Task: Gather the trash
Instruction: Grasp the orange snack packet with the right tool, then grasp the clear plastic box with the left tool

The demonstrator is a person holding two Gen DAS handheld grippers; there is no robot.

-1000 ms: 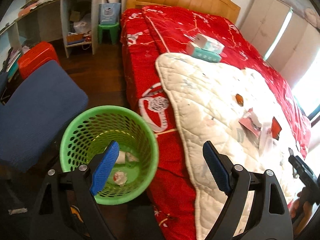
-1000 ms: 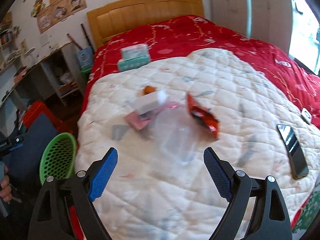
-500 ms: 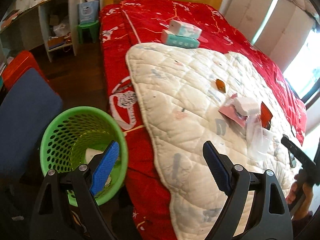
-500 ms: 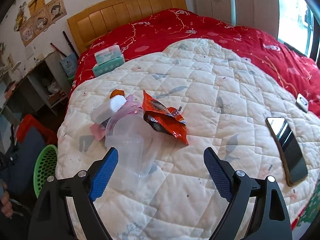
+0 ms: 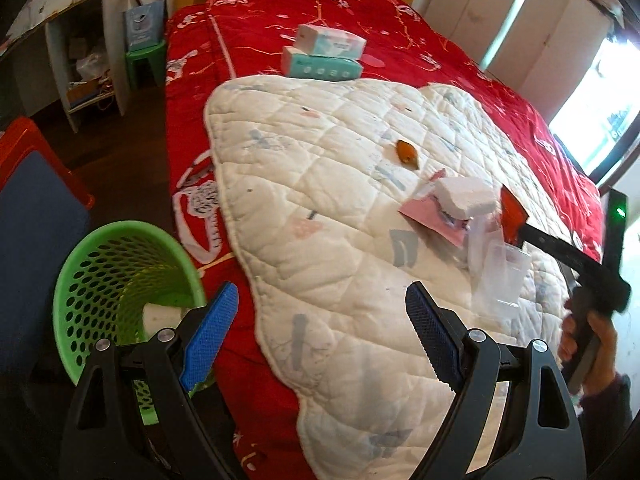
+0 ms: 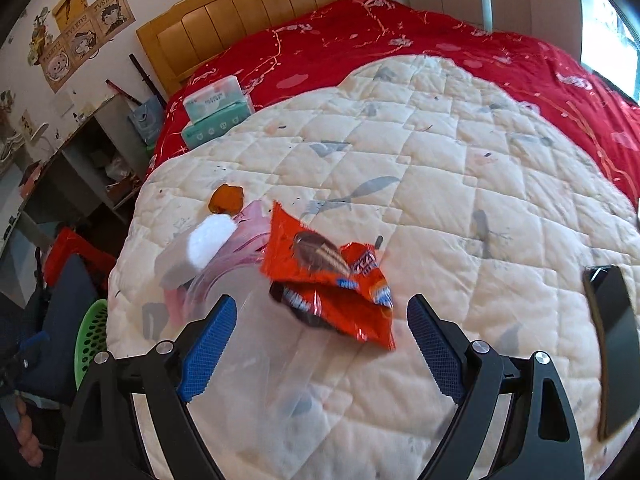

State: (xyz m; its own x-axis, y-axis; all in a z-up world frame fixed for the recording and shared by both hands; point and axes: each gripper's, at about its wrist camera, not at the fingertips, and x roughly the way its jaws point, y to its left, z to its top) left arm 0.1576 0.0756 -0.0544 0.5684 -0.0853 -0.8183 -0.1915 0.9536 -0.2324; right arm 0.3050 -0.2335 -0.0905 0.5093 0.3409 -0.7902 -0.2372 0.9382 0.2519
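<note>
Trash lies in a small heap on the white quilt [image 6: 440,152], straight ahead of my right gripper [image 6: 322,320], whose blue pads are wide apart but drawing inward with nothing pressed between them. Tilted steeply down, that gripper hovers over the heap: a clear plastic bag [image 6: 280,344] spreads in the gap between the pads, and the orange snack wrapper [image 6: 328,276] sits just beyond the tips, a little toward the right pad. Past the left pad are a white foam block [image 6: 196,248] on a pink sheet [image 6: 248,232], then an orange scrap [image 6: 227,199]. Off beyond my right finger a dark phone [image 6: 612,336] rests on the quilt.

My left gripper [image 5: 322,320] also points downward, pads spread wide and empty, over the quilt's near edge and the red bedspread [image 5: 248,24]. Its left pad overlaps the rim of the green basket [image 5: 100,264] on the floor, which holds some white paper. Far ahead, two tissue packs [image 5: 324,56] are stacked on the bedspread. At the right edge, my right hand [image 5: 592,344] grips its tool's handle.
</note>
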